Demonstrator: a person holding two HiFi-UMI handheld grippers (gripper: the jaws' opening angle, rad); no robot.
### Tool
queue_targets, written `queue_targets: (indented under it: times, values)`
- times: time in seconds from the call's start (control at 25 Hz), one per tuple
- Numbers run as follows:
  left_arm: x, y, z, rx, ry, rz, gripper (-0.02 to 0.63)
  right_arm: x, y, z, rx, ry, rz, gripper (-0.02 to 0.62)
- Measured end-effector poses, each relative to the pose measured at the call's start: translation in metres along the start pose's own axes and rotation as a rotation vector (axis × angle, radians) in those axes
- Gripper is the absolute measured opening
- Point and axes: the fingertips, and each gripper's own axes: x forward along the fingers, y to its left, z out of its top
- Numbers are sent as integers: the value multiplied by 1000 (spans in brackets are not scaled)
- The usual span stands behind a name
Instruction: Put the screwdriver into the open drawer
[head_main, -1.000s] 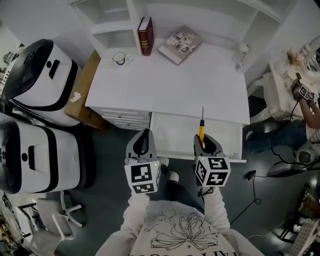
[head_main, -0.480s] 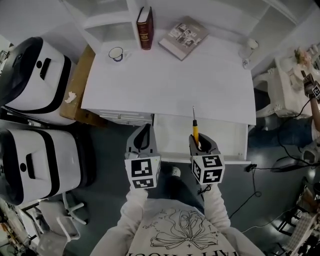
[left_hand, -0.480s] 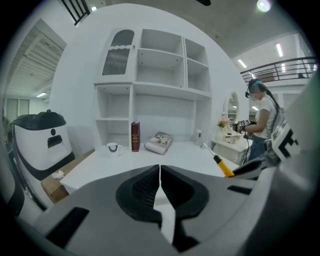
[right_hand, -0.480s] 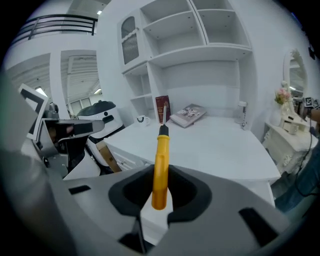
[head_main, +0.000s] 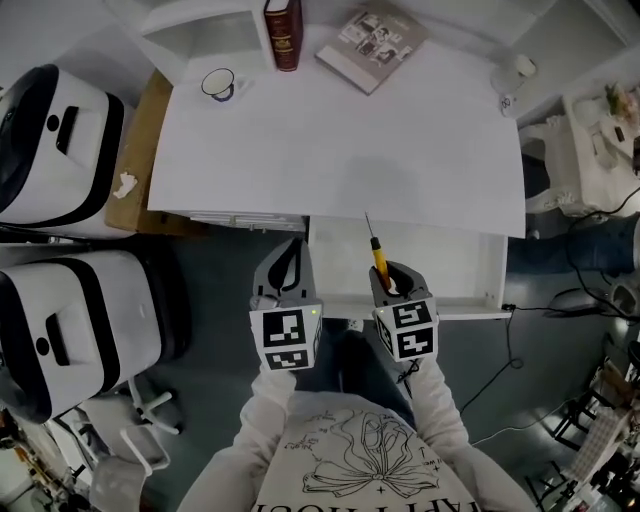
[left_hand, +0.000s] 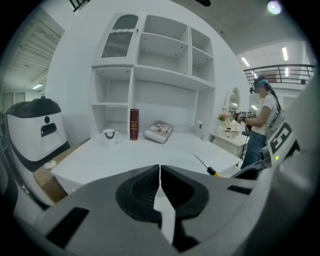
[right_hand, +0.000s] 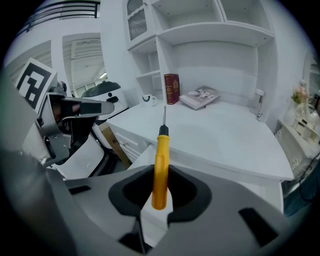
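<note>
White tabletop (head_main: 340, 150) fills the upper middle of the head view, a pulled-out white drawer (head_main: 450, 265) showing under its lower edge. Just below centre, the right tongs (head_main: 392, 283) are clamped on the yellow plastic handle of a slim steel-shafted screwdriver (head_main: 378, 258), tip pointing up-frame over the drawer. Beside them, the left tongs (head_main: 288, 268) are pressed together and empty. Light and rigid, the tool probably suits a hold on its thick handle; smooth plastic could pivot.

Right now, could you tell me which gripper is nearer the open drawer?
Right. The right gripper, holding the screwdriver, is over the drawer at its front edge; the left gripper, shut and empty, is off its left side.
</note>
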Motion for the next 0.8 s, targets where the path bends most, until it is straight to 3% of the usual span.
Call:
queue_targets:
  times: [0.8]
  values:
    - [49,15,-48,-16,104,-7,9,79,-3,-80,-171,314,84,78]
